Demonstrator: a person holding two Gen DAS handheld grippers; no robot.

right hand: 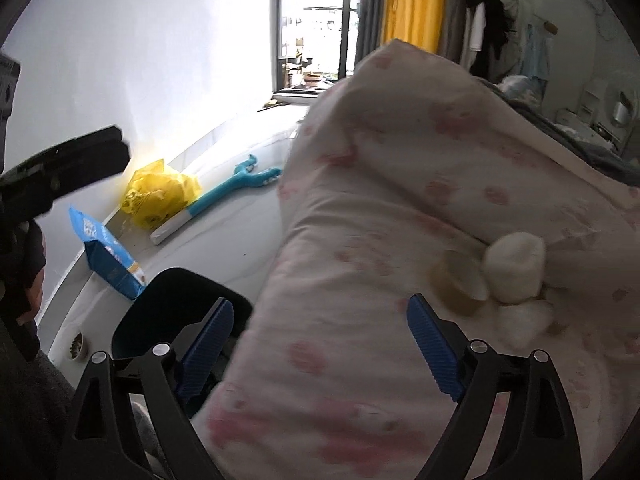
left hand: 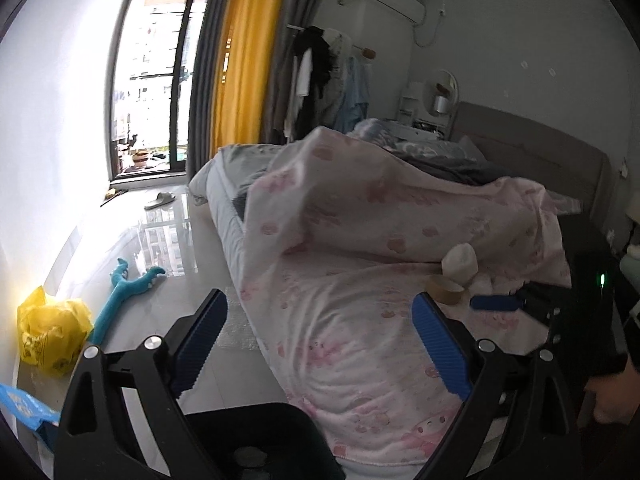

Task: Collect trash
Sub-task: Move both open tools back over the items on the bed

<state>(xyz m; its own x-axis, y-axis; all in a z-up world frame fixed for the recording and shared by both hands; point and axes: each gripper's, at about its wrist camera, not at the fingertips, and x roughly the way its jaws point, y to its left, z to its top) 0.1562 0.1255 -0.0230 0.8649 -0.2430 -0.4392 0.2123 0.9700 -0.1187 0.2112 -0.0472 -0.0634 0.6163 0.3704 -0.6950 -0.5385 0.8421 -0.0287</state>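
left claw [left hand: 320, 344]: apart, empty | right claw [right hand: 320, 348]: apart, empty | tape roll [right hand: 460, 282], crumpled tissue [right hand: 516, 268]: touching, on bed quilt [right hand: 360, 240]

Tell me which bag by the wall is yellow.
The crumpled plastic bag, beside the teal toy; the other bag is blue and boxy.
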